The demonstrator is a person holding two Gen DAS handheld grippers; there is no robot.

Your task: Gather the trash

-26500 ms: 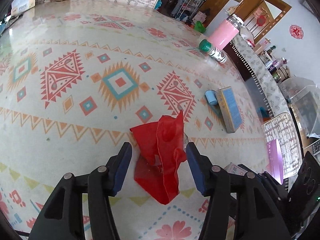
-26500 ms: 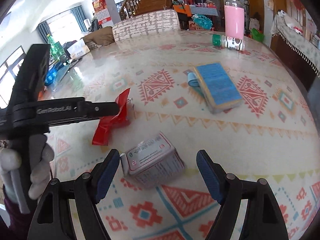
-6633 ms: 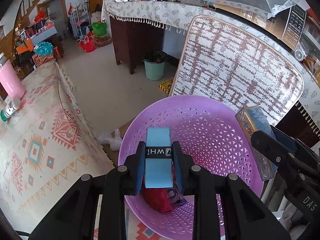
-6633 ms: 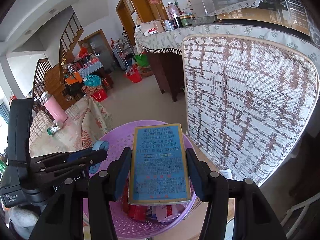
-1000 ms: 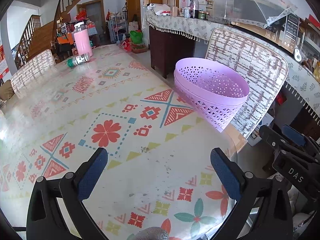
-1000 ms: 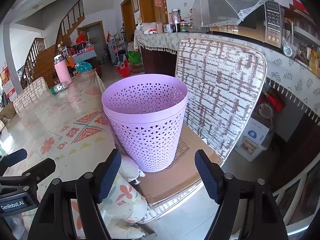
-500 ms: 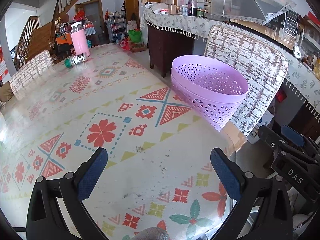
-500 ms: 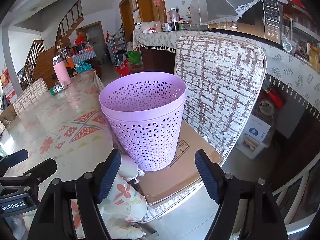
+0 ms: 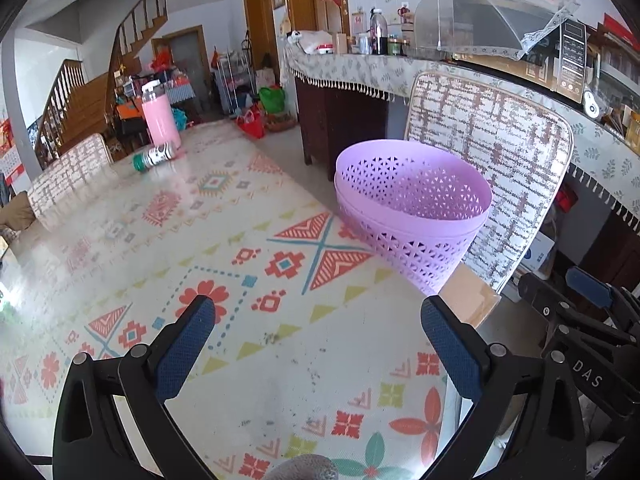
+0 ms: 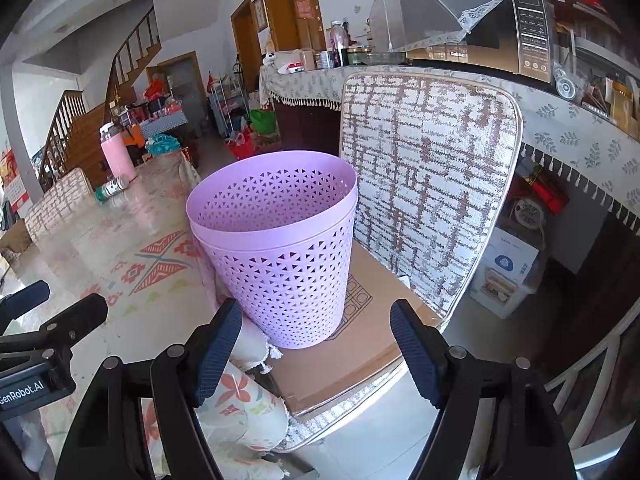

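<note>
**Winding down: both claws empty, bench nearly bare of trash**

Hovering over the patterned bench (image 9: 224,216), the left claw (image 9: 318,344) has its blue pads spread wide with nothing between them. The right claw (image 10: 316,346) is likewise wide open and holds nothing; it points at the purple basket (image 10: 280,256), which stands on a cardboard sheet (image 10: 360,344) on the chair (image 10: 424,184) just beside the bench edge.

From these views the basket's contents cannot be seen; only its perforated wall and rim show. The near and middle stretch of the bench carries no loose wrappers or boxes. At the far end a small green-capped bottle (image 9: 154,157) lies on its side next to an upright pink flask (image 9: 159,117). Whether that bottle counts as trash is unclear; if it does, it seems the one item left to fetch. Otherwise the collecting looks essentially finished, with both claws free and near the basket.
</note>
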